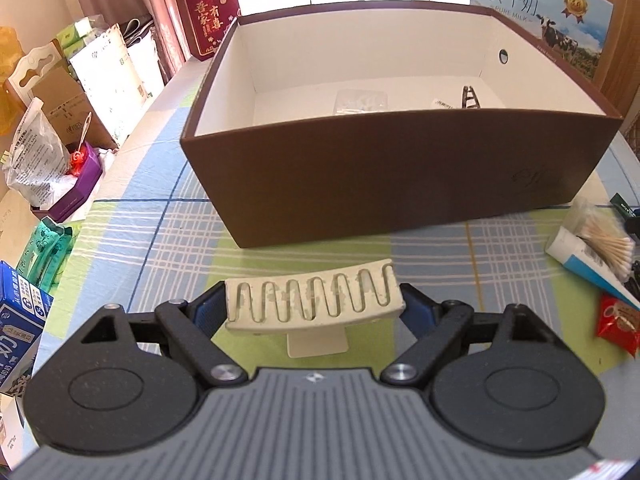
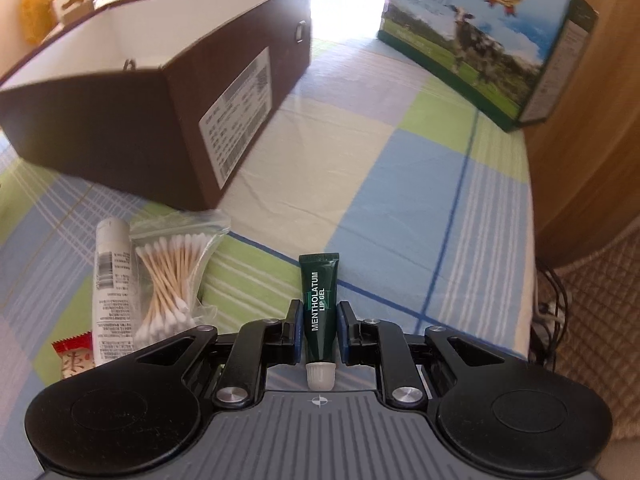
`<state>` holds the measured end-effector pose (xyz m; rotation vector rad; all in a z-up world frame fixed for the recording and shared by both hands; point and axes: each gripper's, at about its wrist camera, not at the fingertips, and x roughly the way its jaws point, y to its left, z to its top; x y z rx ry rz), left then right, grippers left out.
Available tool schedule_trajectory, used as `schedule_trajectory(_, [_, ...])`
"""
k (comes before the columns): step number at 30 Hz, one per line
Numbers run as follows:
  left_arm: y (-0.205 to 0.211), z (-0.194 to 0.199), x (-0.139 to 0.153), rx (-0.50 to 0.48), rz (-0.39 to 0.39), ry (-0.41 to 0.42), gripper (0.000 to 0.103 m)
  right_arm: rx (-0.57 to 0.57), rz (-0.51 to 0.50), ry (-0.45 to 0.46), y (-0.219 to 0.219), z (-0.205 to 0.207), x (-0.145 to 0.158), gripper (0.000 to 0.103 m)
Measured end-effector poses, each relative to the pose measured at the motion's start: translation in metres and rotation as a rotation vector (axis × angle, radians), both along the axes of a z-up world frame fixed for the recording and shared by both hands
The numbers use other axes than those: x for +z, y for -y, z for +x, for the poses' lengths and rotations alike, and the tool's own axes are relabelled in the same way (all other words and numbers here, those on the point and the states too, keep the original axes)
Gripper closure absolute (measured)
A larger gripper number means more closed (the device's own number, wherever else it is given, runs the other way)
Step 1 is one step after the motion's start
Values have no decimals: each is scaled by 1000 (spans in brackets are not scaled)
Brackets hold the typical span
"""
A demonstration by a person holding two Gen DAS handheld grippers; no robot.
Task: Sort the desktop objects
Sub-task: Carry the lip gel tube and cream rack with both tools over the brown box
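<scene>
Left tongs clamp a cream grooved pad; right tongs grip a lip-gel tube (brown box beyond).

The left tool is spread wide, its blue-padded fingers pressing on both ends of a cream-coloured holder held crosswise between them. The right tool is nearly closed, its fingers flanking a green tube that points forward, cap toward the tool's body.
</scene>
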<state>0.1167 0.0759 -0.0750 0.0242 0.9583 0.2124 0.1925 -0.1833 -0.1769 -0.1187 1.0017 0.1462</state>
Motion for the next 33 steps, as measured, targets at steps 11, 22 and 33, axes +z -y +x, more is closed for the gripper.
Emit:
schedule_trajectory(11, [2, -7, 29, -36, -7, 48, 17, -4, 145, 96, -17, -20, 68, 89])
schedule_trajectory(22, [5, 0, 71, -88, 3, 143, 17, 110, 251, 185, -63, -8, 120, 89])
schedule_trajectory(33, [-15, 29, 99, -90, 8, 205, 17, 200, 249, 214, -106, 27, 136, 89])
